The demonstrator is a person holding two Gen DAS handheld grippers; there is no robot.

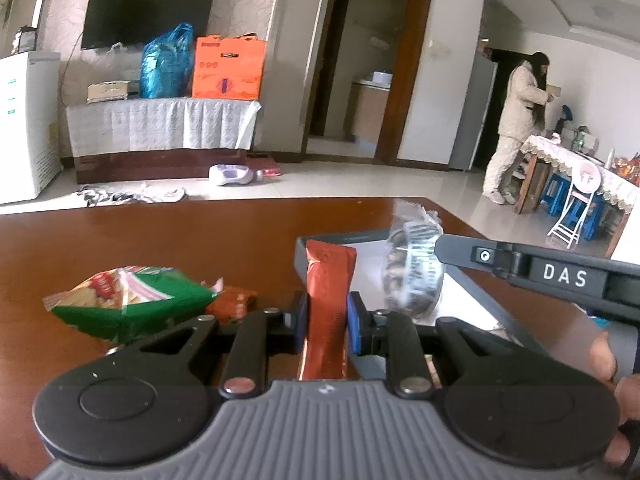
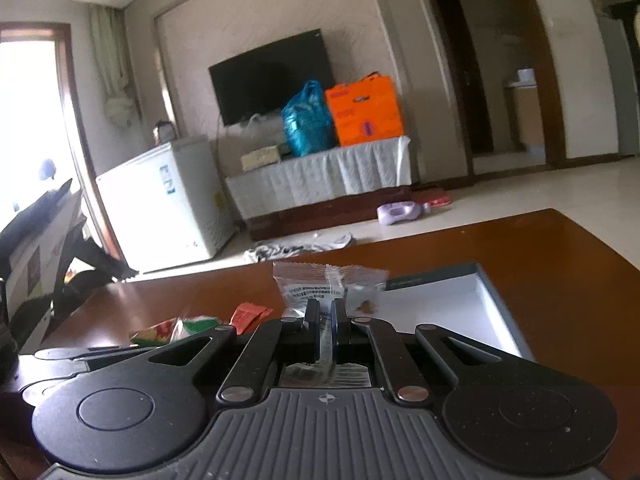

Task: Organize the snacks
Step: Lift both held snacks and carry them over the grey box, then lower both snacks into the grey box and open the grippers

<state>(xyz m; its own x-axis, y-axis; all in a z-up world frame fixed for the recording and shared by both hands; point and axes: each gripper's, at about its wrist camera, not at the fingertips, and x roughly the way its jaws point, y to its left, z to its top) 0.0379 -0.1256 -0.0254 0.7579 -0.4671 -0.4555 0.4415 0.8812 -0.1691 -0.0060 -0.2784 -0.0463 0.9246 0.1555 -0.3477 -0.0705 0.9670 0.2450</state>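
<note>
Holding one snack in each hand, I'm working over the brown desk with the grey-rimmed box just ahead. My left tongs are clamped on a slim red-orange sachet, which stands upright between the blue pads and pokes up above them. My right tongs are pressed together on a clear plastic packet, pinched at its lower seam so the crimped top flares out above the fingers; in the left view that same packet hangs at the tip of the right tongs over the box.

Both packs look light and soft to me. The sachet seems the stiffer of the two, and a grip across its flat middle should keep it from swivelling. The clear packet is thin, glossy film, likely slippery, and whatever is inside could crush, so I'd judge the sealed seam the right place to pinch rather than the filled part.

A green snack bag and a small orange pack lie touching on the desk to the left, outside the box. Its white floor looks nearly bare, apart from a small brown bit.
</note>
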